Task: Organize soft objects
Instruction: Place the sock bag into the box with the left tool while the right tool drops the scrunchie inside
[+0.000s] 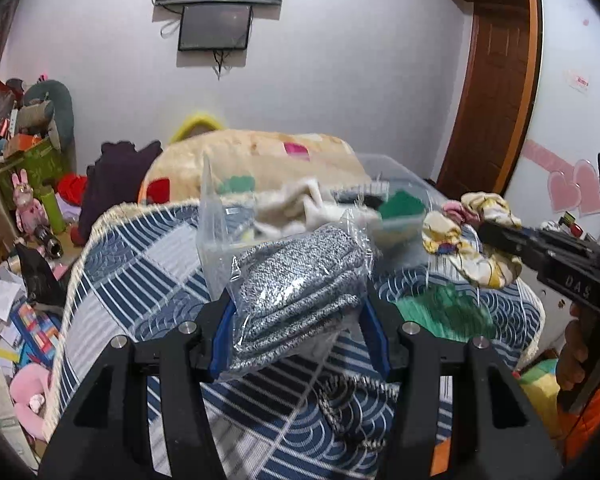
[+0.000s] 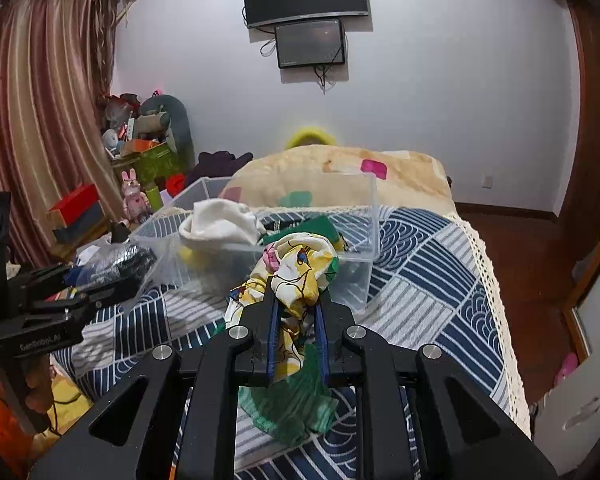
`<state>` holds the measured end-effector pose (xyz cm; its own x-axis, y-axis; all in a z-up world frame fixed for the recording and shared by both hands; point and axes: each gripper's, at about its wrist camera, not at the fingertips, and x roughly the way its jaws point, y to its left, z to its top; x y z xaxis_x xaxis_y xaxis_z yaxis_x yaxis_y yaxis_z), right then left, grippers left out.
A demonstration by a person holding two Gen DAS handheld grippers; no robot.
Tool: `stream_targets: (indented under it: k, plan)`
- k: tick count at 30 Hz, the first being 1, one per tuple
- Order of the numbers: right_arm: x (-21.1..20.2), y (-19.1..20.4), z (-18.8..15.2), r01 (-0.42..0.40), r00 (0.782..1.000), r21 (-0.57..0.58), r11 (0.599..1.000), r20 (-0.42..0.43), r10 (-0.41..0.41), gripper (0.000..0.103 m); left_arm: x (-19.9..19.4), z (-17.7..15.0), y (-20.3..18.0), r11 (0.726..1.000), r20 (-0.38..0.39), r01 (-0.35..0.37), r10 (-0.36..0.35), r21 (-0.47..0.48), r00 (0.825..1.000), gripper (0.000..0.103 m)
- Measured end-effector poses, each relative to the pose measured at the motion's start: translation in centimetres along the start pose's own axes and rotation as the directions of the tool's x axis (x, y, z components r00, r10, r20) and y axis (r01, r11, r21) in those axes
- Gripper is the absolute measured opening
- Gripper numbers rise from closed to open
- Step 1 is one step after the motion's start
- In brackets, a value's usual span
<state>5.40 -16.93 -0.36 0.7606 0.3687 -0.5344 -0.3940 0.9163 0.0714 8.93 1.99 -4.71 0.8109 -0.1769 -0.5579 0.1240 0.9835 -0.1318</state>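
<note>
2 grippers, both loaded. Left gripper [image 1: 296,312] clamped on 1 bagged grey knit [image 1: 296,280], held above the quilt [image 1: 140,280], near the bin. Right gripper [image 2: 296,320] clamped on 1 yellow print cloth [image 2: 300,268], just in front of 1 clear bin [image 2: 364,240] w/ 1 white cloth [image 2: 220,224] + green item inside. 1 green cloth [image 2: 292,412] lies on quilt.

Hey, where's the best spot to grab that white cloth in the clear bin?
Pinch the raised hump of the white cloth from above: it bulges over the clear bin rim, so walls block a side approach. Both claws, left claw and right claw, are currently full.
</note>
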Motion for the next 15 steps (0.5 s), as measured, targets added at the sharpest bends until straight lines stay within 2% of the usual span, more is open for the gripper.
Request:
stream_targets:
  k: [11,15]
  plan:
    - [0.6,0.7,4.4,0.008,0.996,-0.032,0.999,0.09,-0.005,0.014,-0.5,4.3,0.4,0.996,0.111,-0.069,0.063,0.05,0.992,0.055]
    - [1.4,1.0,5.8,0.017,0.994,-0.044,0.999,0.107,-0.012,0.014,0.4,5.6,0.8,0.996,0.116,-0.077,0.071,0.051,0.991,0.055]
